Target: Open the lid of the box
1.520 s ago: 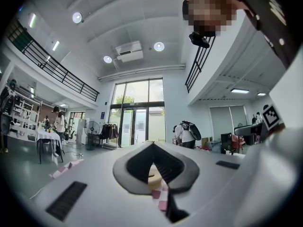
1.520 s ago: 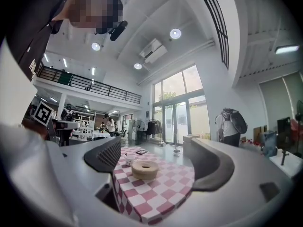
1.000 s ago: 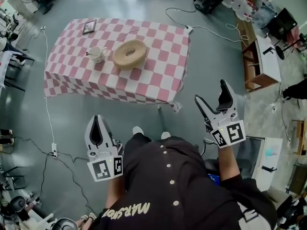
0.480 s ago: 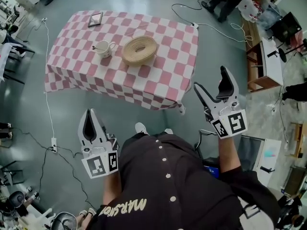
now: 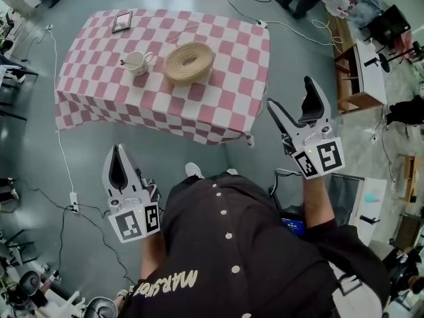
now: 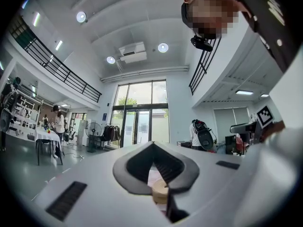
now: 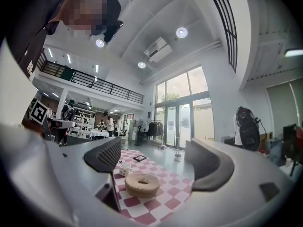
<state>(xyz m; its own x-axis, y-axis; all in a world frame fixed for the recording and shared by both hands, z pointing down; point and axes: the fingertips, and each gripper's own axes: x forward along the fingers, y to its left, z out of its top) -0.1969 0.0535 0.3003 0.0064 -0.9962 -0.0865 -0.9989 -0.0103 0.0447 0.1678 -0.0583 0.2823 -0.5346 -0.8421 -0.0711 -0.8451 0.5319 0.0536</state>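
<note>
Box (image 5: 189, 62): round, tan, woven look, with a hollow in its top; stands near the middle of the bench (image 5: 238, 78). Lid on; neither gripper touches it. In the right gripper view the box (image 7: 142, 184) shows low between the jaws, well beyond them.

Bench: covered with a pink-and-white checked cloth that hangs over the edges; stands on a grey floor (image 5: 79, 158).

Cup (image 5: 136, 63): white, with handle; on the bench, just beside the box on its left.

Flat dark item (image 5: 122, 22): rectangular; at the bench's far left corner, well apart from the box.

Left gripper (image 5: 118, 148): off the bench, over the floor beyond its near edge, pointing toward the bench. Jaws closed tip to tip, nothing held; in the left gripper view the tips (image 6: 152, 144) meet and the box (image 6: 160, 193) shows through the gap behind them.

Right gripper (image 5: 289, 93): off the bench, beside its near right corner, over the floor. Jaws wide apart, empty; confirmed in the right gripper view (image 7: 154, 145).
</note>
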